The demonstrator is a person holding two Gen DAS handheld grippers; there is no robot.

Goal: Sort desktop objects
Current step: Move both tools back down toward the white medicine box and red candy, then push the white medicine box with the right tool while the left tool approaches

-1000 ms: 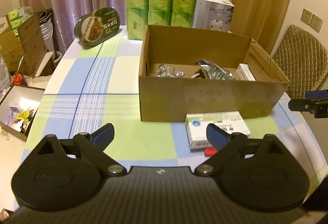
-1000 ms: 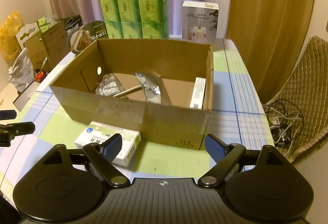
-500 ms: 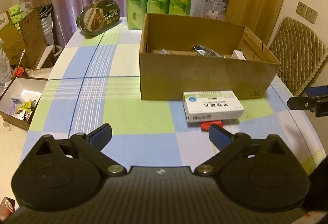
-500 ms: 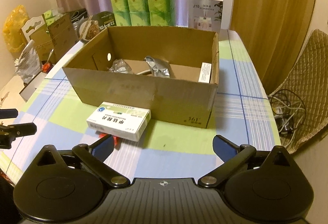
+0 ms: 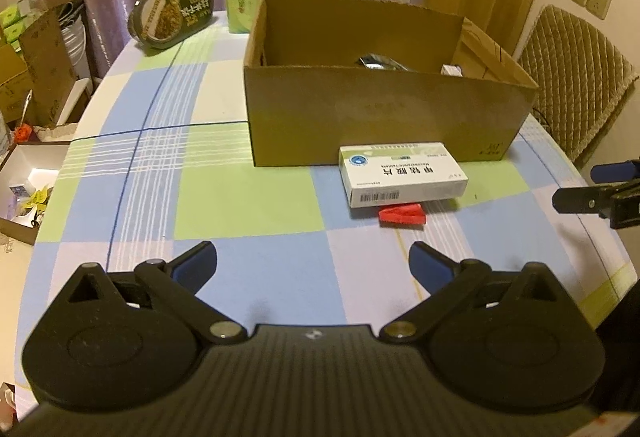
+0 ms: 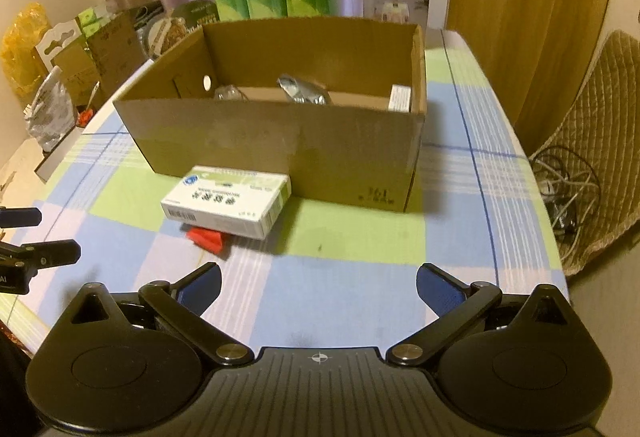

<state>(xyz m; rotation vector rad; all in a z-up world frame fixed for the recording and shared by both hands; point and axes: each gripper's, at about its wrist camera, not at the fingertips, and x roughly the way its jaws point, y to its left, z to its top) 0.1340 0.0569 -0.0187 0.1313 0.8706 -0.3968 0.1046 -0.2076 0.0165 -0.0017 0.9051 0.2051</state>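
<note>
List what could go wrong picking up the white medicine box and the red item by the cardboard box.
1. The medicine box seems to lie partly over the red packet; lifting it may drag or flick the packet.
2. It sits close against the cardboard box, so a finger could catch that wall.
3. The open left gripper and open right gripper both face it and might collide.

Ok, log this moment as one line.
left gripper: open, empty | right gripper: open, empty | medicine box: on table before cardboard box, overlapping red item
</note>
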